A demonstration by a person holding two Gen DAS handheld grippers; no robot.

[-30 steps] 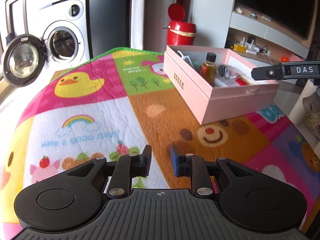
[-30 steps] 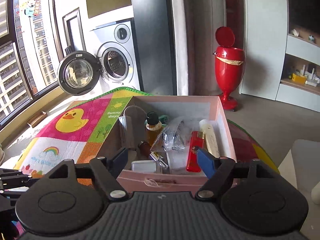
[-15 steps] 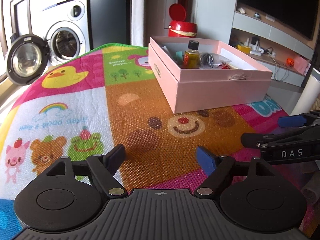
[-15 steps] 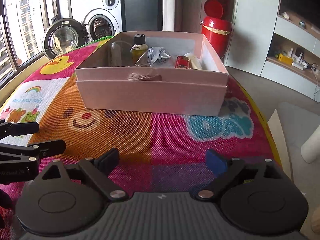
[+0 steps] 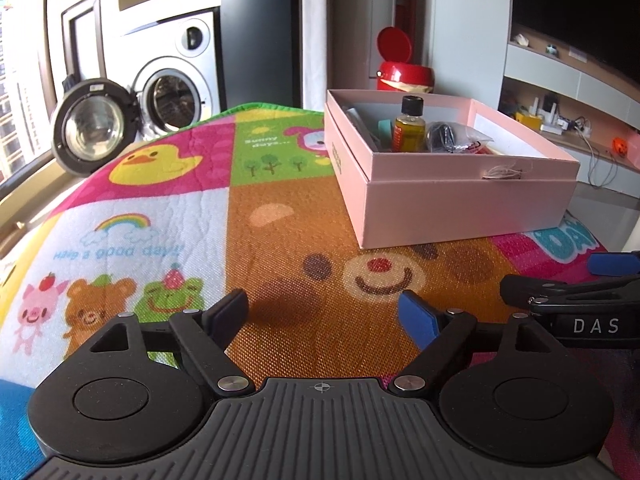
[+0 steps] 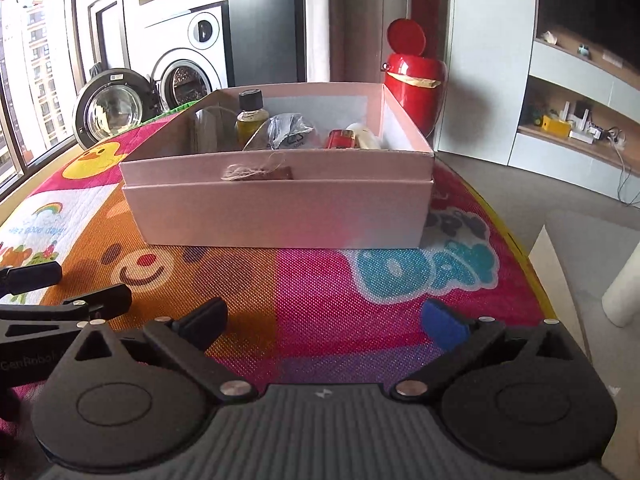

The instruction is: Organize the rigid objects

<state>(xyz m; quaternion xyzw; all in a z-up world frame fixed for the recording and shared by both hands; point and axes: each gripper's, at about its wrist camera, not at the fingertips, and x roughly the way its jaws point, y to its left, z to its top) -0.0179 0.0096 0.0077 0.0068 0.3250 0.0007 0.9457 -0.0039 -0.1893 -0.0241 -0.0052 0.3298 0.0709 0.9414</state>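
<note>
Tongs: we hold both spread and empty, left gripper (image 5: 322,312) and right gripper (image 6: 326,322) low over the mat (image 6: 320,280), short of the box (image 6: 280,204).
Box: pink, open, holding a bottle (image 6: 249,118), bag (image 6: 288,132) and lighter (image 6: 340,138).

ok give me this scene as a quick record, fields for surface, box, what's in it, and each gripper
surface: colourful cartoon play mat
box: open pink box, standing on the mat, no lid on it
contents: small bottle of yellow liquid with black cap, clear plastic bag, red item, white item; others partly hidden
left gripper: open, empty, over the mat, short of the box
right gripper: open, empty, facing the long side of the box
background: washing machine with door open, red bin
</note>
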